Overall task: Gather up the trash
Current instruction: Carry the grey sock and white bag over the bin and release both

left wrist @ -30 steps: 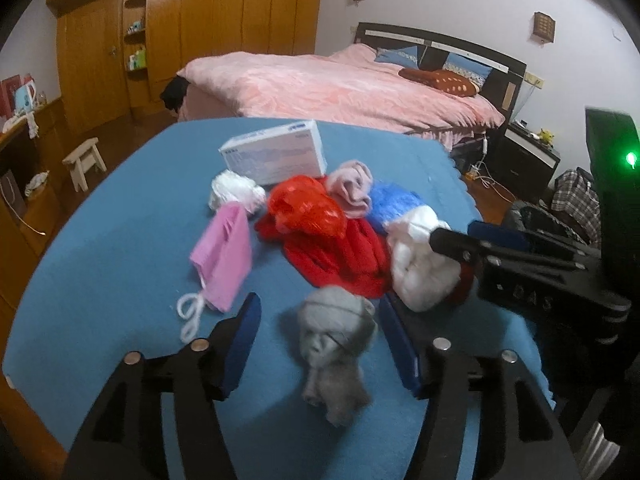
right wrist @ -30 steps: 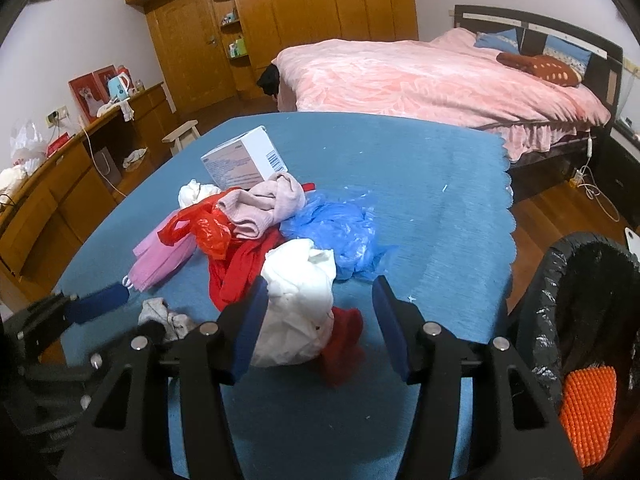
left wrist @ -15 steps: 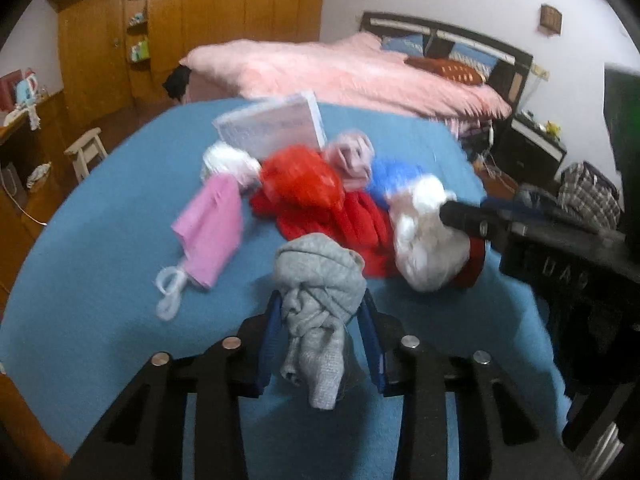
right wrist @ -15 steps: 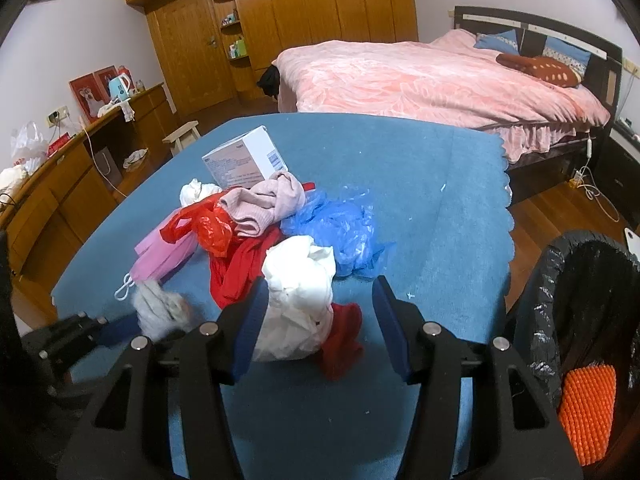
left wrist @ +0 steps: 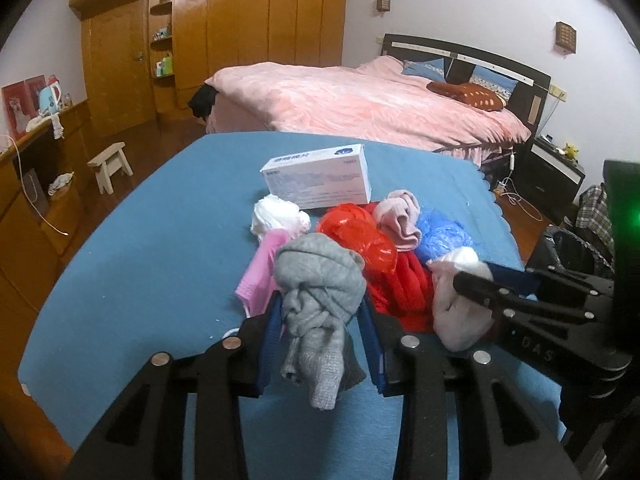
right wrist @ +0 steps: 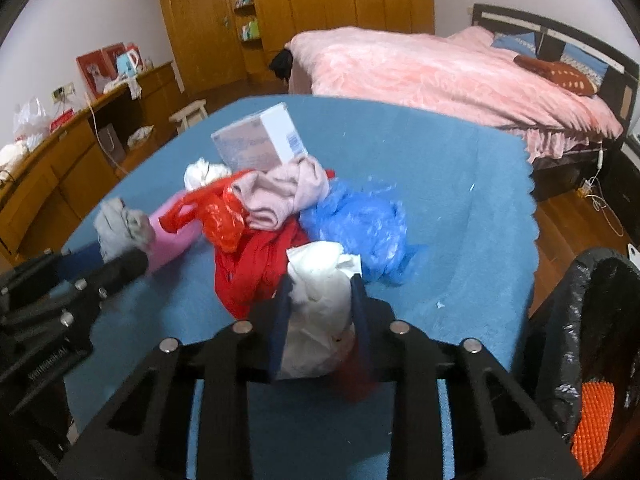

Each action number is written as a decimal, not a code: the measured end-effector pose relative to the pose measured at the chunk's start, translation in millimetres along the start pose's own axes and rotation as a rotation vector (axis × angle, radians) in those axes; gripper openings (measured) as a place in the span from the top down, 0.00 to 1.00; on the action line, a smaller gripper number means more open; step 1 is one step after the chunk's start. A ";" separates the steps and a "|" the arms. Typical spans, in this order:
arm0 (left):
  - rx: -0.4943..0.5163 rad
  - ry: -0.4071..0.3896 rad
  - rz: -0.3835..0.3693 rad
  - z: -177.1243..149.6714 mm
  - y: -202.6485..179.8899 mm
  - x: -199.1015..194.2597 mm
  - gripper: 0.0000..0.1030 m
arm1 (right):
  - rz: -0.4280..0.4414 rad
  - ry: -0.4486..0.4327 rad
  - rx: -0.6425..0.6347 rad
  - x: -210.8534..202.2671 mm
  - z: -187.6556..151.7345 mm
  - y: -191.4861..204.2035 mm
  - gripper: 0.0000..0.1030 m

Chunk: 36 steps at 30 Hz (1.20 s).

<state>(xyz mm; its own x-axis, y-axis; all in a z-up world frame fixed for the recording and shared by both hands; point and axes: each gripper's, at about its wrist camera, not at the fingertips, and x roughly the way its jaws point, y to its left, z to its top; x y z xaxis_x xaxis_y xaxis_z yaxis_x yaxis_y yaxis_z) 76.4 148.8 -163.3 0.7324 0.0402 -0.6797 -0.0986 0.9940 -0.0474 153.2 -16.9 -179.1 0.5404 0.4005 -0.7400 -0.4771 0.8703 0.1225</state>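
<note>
My left gripper [left wrist: 320, 320] is shut on a grey rolled sock [left wrist: 320, 292] and holds it above the blue table [left wrist: 160, 240]. The sock also shows in the right wrist view [right wrist: 120, 224]. My right gripper [right wrist: 320, 312] is shut on a white crumpled bag [right wrist: 320, 300], which also shows in the left wrist view [left wrist: 456, 300]. A pile lies on the table: red plastic bag [right wrist: 224, 216], red cloth [right wrist: 256, 268], blue plastic bag [right wrist: 356, 232], pink sock [right wrist: 280, 192], pink mask [left wrist: 260, 272], white wad [left wrist: 276, 216], white box [left wrist: 320, 180].
A bin lined with a black bag [right wrist: 580, 320] stands to the right of the table, with an orange thing [right wrist: 592, 420] inside. A bed with a pink cover [left wrist: 360, 100] is beyond the table. A wooden stool [left wrist: 112, 160] and a sideboard [left wrist: 28, 168] stand at left.
My left gripper closed on the grey sock and lifted it off the table. My right gripper closed on the white bag.
</note>
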 end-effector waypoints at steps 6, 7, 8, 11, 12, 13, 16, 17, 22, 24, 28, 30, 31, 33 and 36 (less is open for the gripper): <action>0.000 -0.008 -0.002 5.1 -0.7 -5.9 0.64 | 0.064 -0.068 0.039 -28.3 4.0 -6.3 0.77; 0.001 -0.012 -0.003 7.2 -1.6 -7.6 0.64 | 0.075 -0.080 0.051 -34.6 6.0 -8.2 0.77; 0.002 -0.017 -0.005 9.6 -2.8 -9.8 0.64 | 0.082 -0.090 0.058 -39.8 8.0 -9.1 0.77; 0.007 -0.040 -0.013 17.3 -8.3 -17.7 0.64 | 0.092 -0.130 0.073 -60.8 15.0 -13.1 0.77; 0.011 -0.049 -0.017 19.9 -11.1 -20.6 0.64 | 0.093 -0.145 0.079 -69.3 17.2 -14.9 0.77; 0.017 -0.057 -0.019 22.3 -13.4 -22.9 0.64 | 0.090 -0.155 0.083 -74.8 18.8 -16.6 0.77; 0.037 -0.078 -0.030 29.8 -23.6 -31.0 0.64 | 0.062 -0.195 0.083 -98.7 22.0 -23.5 0.77; 0.041 -0.086 -0.039 32.2 -26.9 -33.3 0.64 | 0.045 -0.205 0.082 -106.2 22.8 -27.4 0.77; 0.079 -0.116 -0.092 43.2 -55.4 -42.9 0.64 | -0.021 -0.238 0.109 -140.5 15.2 -51.4 0.76; 0.097 -0.122 -0.123 46.8 -69.8 -45.5 0.64 | -0.053 -0.249 0.127 -152.6 10.2 -63.2 0.76; 0.139 -0.137 -0.192 52.8 -101.8 -49.6 0.64 | -0.120 -0.264 0.170 -174.5 -2.6 -89.8 0.76; 0.159 -0.141 -0.233 54.7 -121.3 -51.3 0.64 | -0.155 -0.270 0.189 -183.4 -10.6 -102.0 0.76; 0.167 -0.140 -0.251 55.3 -129.8 -51.3 0.64 | -0.173 -0.271 0.199 -187.8 -14.9 -108.7 0.76; 0.188 -0.141 -0.287 56.4 -149.8 -51.2 0.64 | -0.203 -0.272 0.222 -195.7 -24.0 -121.7 0.76; 0.224 -0.145 -0.336 56.7 -179.5 -51.2 0.64 | -0.253 -0.269 0.256 -206.4 -39.6 -140.3 0.76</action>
<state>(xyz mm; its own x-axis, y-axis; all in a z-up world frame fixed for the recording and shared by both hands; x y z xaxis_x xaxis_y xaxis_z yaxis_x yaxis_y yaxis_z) 94.7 -25.8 -78.5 0.7875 -0.2918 -0.5429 0.2987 0.9512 -0.0779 81.1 -233.0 -69.8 0.7954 0.1967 -0.5732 -0.1382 0.9798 0.1444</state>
